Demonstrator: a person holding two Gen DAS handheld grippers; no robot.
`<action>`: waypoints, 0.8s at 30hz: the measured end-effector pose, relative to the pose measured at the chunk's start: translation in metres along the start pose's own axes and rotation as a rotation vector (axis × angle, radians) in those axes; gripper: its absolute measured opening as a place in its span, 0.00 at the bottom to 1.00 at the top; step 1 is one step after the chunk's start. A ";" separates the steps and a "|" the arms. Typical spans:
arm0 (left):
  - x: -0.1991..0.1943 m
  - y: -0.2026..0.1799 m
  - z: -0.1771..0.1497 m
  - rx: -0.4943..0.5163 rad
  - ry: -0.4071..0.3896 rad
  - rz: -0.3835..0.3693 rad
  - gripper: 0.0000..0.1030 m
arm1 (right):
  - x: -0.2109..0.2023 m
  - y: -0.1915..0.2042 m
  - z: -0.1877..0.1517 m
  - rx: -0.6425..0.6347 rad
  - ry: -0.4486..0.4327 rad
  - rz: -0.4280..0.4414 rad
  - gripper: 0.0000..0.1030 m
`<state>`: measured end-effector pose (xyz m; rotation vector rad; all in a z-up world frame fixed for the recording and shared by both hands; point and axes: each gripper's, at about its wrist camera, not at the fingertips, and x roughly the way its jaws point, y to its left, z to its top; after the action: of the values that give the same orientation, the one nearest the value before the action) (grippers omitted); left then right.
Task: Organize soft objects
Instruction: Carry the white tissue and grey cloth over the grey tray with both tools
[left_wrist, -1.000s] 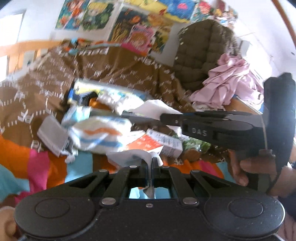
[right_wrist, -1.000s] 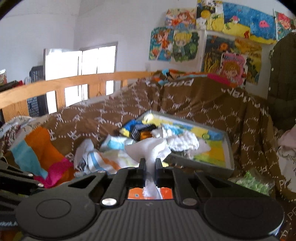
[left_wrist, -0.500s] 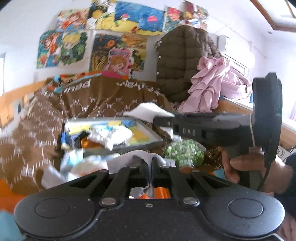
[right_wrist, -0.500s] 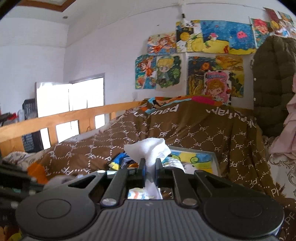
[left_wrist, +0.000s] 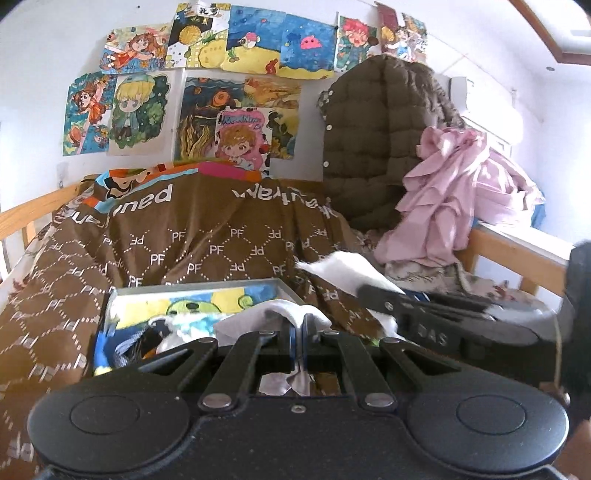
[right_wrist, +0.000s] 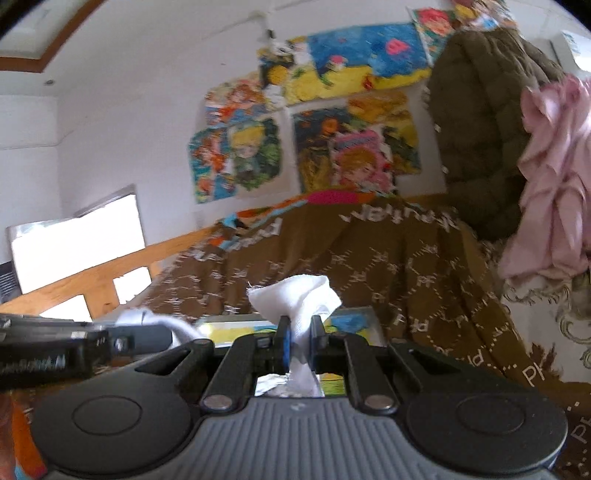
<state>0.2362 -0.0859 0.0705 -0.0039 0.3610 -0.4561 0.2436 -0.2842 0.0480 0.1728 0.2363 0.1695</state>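
**White cloth stretched between two claws above the tray**

Both claws are clamped on one thin white fabric cloth (right_wrist: 295, 295), each pinching a different part of it. The right claw (right_wrist: 297, 347) has its blue-padded jaws nearly closed, with a fan of fabric bunched above them and the rest trailing below. The left claw (left_wrist: 298, 332) is shut tight on a fold of the same white fabric. Gripping at two spots keeps the limp cloth spread and off the bed, probably so it can be straightened or folded rather than dropped in a heap.

The cloth hangs just above the near edge of the shallow grey tray with a colourful cartoon lining (left_wrist: 280, 286), which lies on the brown patterned blanket (left_wrist: 207, 236) and already holds a jumble of small fabric pieces. Its long axis seems to run left to right between the claws, though the middle span is hidden behind them, so that is uncertain. At each claw a loose end points up and away towards the far wall.
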 end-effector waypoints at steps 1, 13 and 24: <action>0.013 0.003 0.004 0.001 0.003 0.005 0.02 | 0.008 -0.004 0.000 0.004 0.005 -0.011 0.10; 0.152 0.021 0.036 -0.057 0.041 0.037 0.03 | 0.085 -0.030 -0.021 0.033 0.087 -0.064 0.10; 0.220 0.037 0.013 -0.213 0.142 0.041 0.03 | 0.125 -0.063 -0.042 0.169 0.190 -0.061 0.10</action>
<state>0.4398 -0.1487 0.0047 -0.1718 0.5469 -0.3764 0.3618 -0.3154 -0.0312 0.3171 0.4448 0.1050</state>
